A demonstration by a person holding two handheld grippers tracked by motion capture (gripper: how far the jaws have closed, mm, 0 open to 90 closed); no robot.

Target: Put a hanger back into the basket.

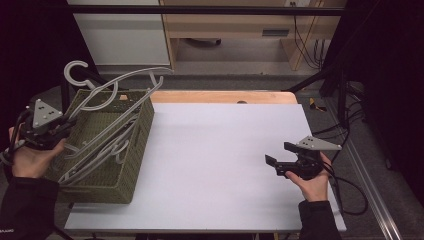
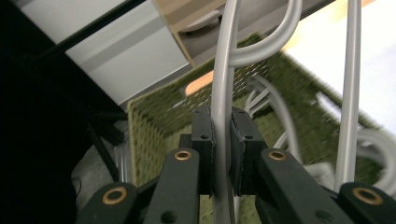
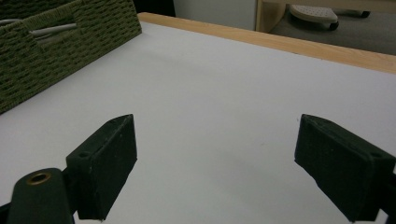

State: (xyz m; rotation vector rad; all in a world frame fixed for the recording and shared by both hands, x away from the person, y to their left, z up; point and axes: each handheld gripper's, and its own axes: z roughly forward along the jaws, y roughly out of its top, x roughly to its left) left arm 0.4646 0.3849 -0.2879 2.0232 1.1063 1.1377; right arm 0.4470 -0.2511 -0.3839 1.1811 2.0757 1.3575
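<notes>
At nine o'clock on the table [image 1: 225, 150], the left gripper [image 1: 67, 126] clamps a grey hanger [image 1: 120, 82] above the basket [image 1: 135, 150]; lift it clear slowly. Right gripper [image 1: 274, 165] waits, jaws apart.

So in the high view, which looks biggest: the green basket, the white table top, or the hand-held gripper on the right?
1. White table top, largest by far.
2. Green basket, covering the table's left side.
3. Right hand-held gripper, smallest, even though it sits nearer the camera than most of the table.
</notes>
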